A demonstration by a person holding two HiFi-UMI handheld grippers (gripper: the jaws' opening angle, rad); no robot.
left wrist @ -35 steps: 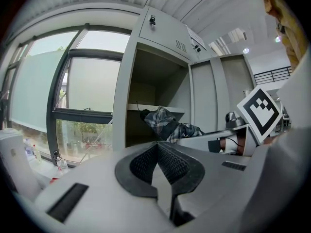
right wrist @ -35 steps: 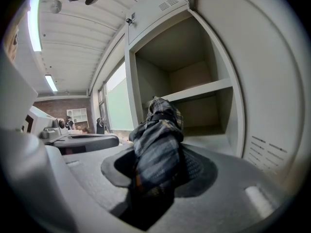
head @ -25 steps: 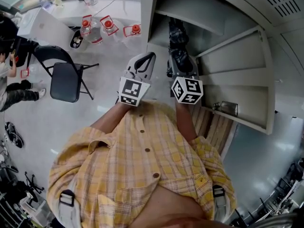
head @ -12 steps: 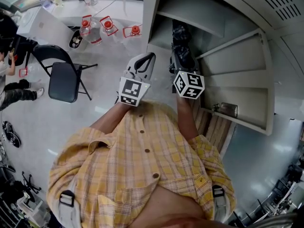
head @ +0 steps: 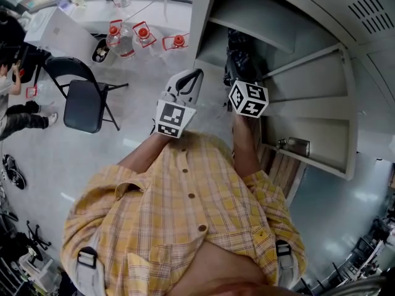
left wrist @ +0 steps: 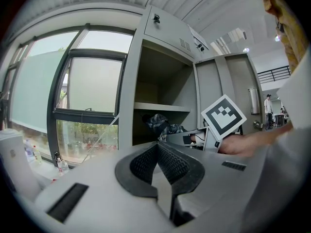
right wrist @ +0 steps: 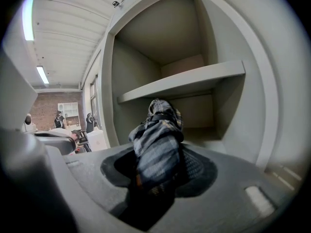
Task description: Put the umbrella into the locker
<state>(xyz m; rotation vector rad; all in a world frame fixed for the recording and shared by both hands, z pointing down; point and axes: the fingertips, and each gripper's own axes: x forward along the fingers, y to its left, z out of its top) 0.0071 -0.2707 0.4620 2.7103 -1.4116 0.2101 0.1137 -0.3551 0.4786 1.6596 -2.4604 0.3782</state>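
A folded dark plaid umbrella (head: 238,53) (right wrist: 156,147) is clamped between the jaws of my right gripper (head: 241,76) (right wrist: 158,171). Its far end pokes into the open grey locker (head: 308,73), under the shelf (right wrist: 194,81) of the compartment. From the left gripper view the umbrella (left wrist: 164,124) shows inside the locker opening, with the right gripper's marker cube (left wrist: 223,118) behind it. My left gripper (head: 190,79) (left wrist: 156,149) hovers to the left of the locker front, shut with nothing in it.
The locker door (head: 308,147) stands open at the right, with a latch on it. A black folding chair (head: 83,103), red-capped water bottles (head: 142,32) and a white table (head: 58,32) sit on the floor to the left. A person (head: 15,113) is at the far left.
My right gripper has carried the umbrella further into the locker compartment. The left gripper has stayed where it was.
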